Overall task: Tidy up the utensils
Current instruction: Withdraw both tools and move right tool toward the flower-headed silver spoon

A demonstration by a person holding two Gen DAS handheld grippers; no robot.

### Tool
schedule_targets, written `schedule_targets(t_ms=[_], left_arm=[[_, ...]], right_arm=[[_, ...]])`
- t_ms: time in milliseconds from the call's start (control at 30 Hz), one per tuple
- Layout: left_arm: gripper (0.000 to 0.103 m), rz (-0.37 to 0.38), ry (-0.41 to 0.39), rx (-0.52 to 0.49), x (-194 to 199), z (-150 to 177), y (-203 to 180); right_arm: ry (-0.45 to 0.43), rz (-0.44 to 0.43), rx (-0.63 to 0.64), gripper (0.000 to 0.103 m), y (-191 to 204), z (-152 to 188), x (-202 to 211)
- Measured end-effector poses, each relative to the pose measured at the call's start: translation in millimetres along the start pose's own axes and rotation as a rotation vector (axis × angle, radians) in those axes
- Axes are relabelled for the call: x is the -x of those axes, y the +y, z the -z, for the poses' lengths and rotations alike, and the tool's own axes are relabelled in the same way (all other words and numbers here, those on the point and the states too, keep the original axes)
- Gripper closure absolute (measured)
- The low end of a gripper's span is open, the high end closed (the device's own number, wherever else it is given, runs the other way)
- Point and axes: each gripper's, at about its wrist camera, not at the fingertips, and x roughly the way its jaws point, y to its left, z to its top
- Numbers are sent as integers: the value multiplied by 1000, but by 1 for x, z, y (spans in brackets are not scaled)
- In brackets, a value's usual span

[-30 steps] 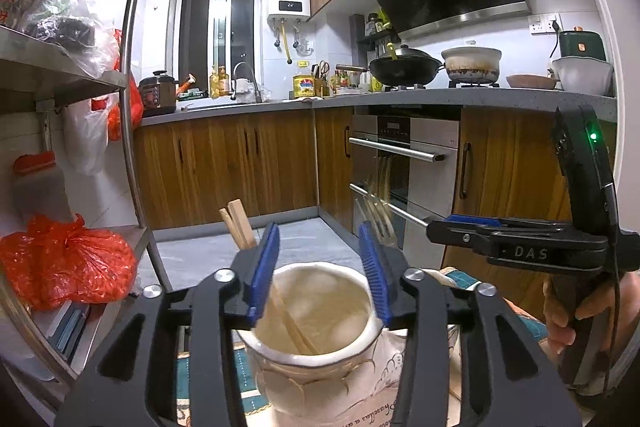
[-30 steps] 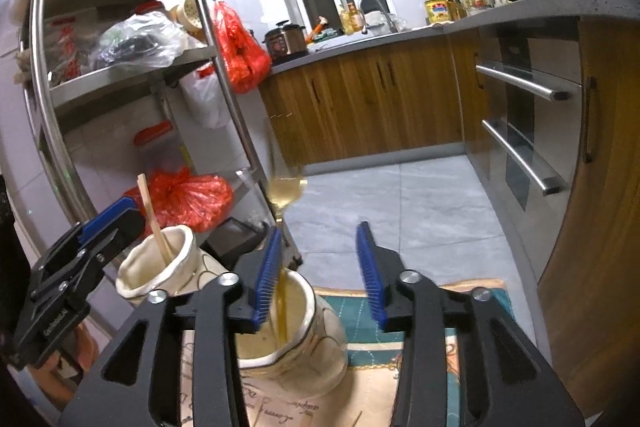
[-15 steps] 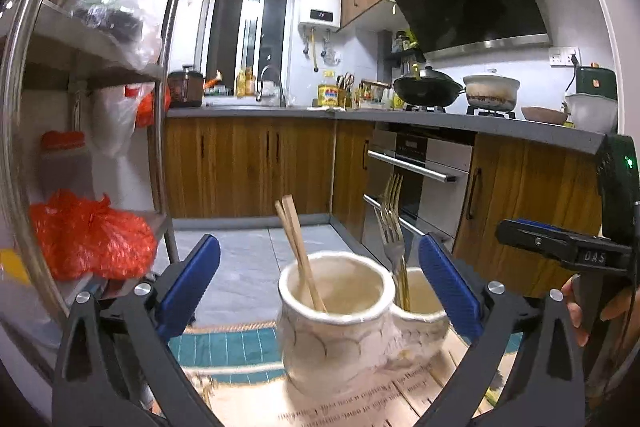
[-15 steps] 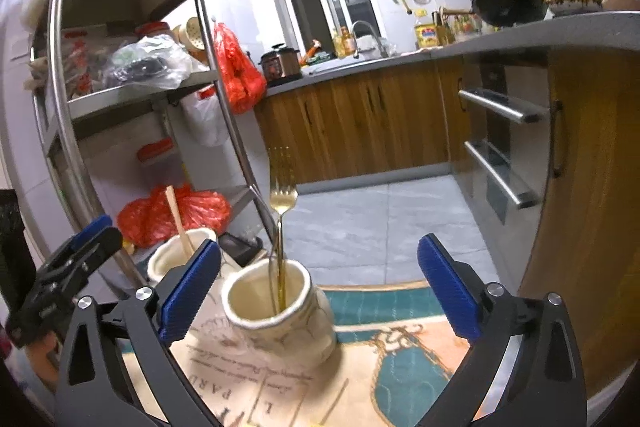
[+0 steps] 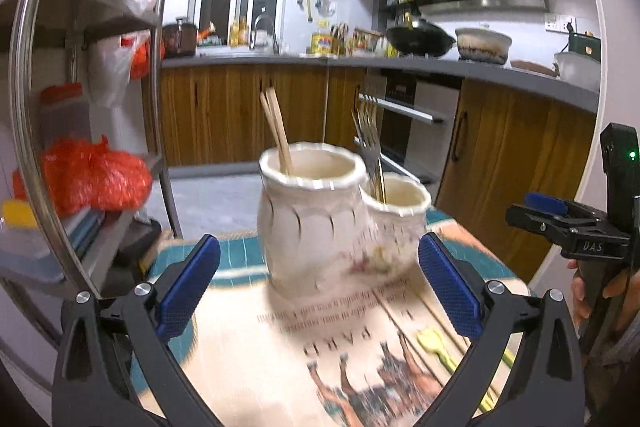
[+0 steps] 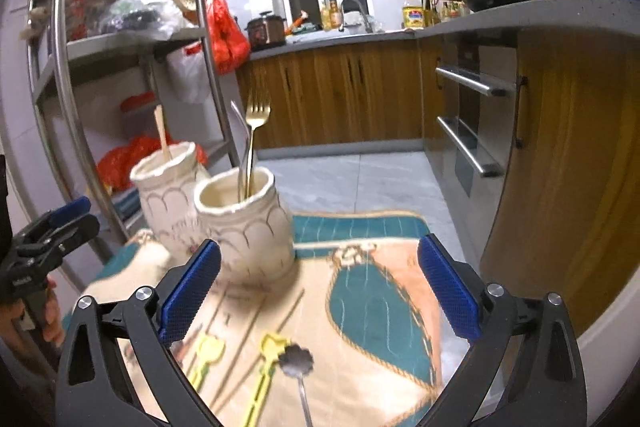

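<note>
Two cream ceramic jars stand side by side on a printed mat. In the left wrist view the nearer jar (image 5: 310, 223) holds wooden chopsticks (image 5: 276, 131); the jar behind it (image 5: 396, 223) holds a gold fork (image 5: 370, 147). In the right wrist view the fork jar (image 6: 244, 223) is nearer, with the fork (image 6: 256, 123) upright, and the chopstick jar (image 6: 166, 195) is behind it. My left gripper (image 5: 318, 285) is open and empty, short of the jars. My right gripper (image 6: 318, 285) is open and empty. Yellow utensils (image 6: 272, 351), a flower-shaped spoon (image 6: 296, 363) and loose chopsticks (image 6: 256, 343) lie on the mat.
A steel shelf rack (image 6: 68, 75) with red bags stands to the left. Wooden cabinets (image 6: 340, 95) and an oven (image 6: 468, 123) line the back and right. The mat (image 6: 376, 311) lies on a surface above the tiled floor. The right gripper also shows at the right of the left wrist view (image 5: 560, 223).
Both grippers opened wide and pulled back from the jars, which now stand free on the mat. More of the mat and the loose utensils has come into view.
</note>
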Motion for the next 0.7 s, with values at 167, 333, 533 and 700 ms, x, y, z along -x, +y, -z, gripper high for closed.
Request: schedule_targets(t_ms=[167,333,533,700], left_arm=[[5,-2,71,20,-1,16,-4],[5,3,128,25,-6,29,-9],[6,12,178,-11,-13,38,-23],[6,23,204,-48,-18,41,-33]], right_arm=[[37,11,2,5,-6,13,7],[83,29,-3,5,-16,23,12],[148,60,-12,5,-28,35,14],[233,38,46,5,-19,46,10]])
